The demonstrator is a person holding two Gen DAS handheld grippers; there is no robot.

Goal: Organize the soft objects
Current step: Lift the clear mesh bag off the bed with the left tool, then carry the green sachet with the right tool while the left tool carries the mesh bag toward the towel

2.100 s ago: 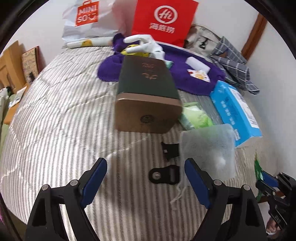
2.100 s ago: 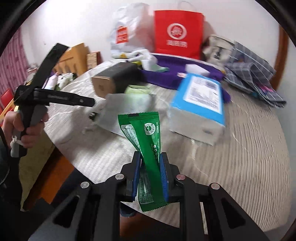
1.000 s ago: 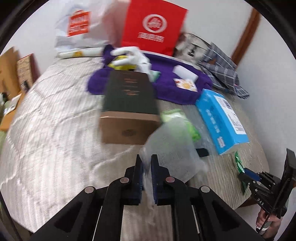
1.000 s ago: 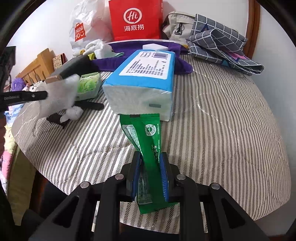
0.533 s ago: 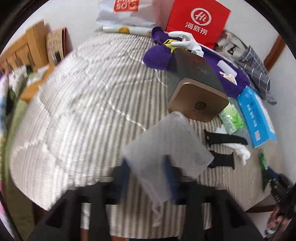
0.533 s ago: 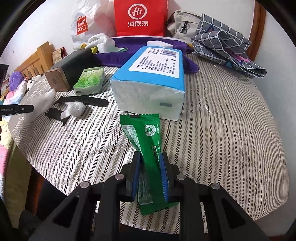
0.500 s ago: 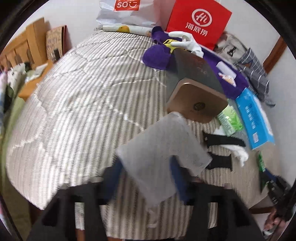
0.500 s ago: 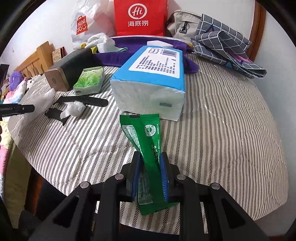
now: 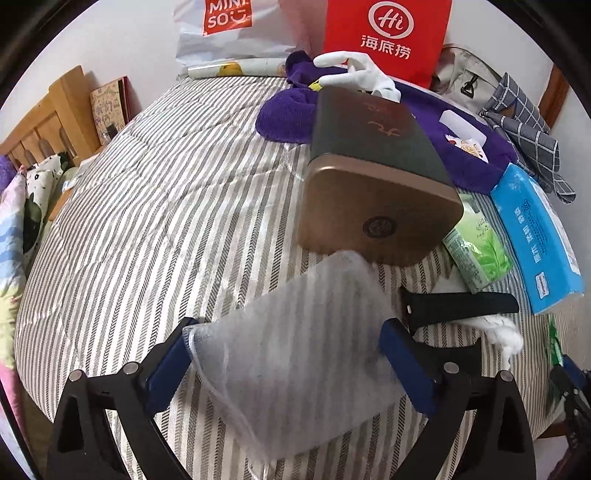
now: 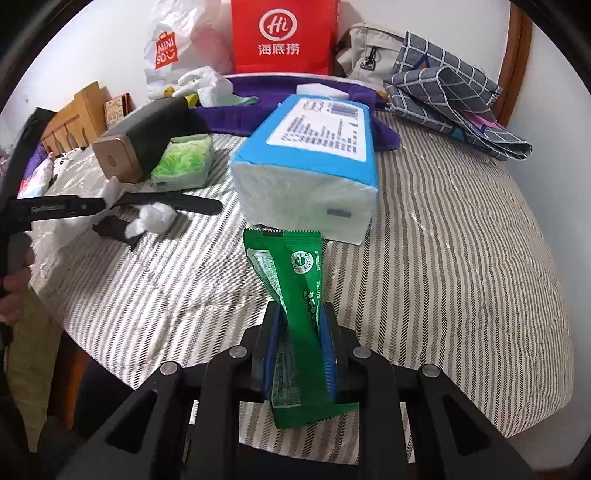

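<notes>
In the left wrist view my left gripper (image 9: pixel 286 345) is open, jaws wide apart. A translucent white foam pouch (image 9: pixel 299 354) lies flat on the striped bed cover (image 9: pixel 155 206) between the fingers, near the bed's front edge. In the right wrist view my right gripper (image 10: pixel 299 325) is shut on a green snack packet (image 10: pixel 295 273), held upright above the cover in front of a blue tissue pack (image 10: pixel 314 158). The left gripper (image 10: pixel 55 210) also shows at the far left of the right wrist view.
A dark box with a gold end (image 9: pixel 369 177), a green wipes pack (image 9: pixel 478 247), black watch straps (image 9: pixel 458 304) and a white wad (image 9: pixel 506 336) lie right of the pouch. A purple towel (image 9: pixel 461 147), red bag (image 9: pixel 384 37), Miniso bag (image 9: pixel 229 29) and checked cloth (image 10: pixel 450 92) sit behind.
My left gripper carried the foam pouch left toward the front edge, then opened; the pouch now lies on the cover. My right gripper still holds the green packet, nearly unmoved.
</notes>
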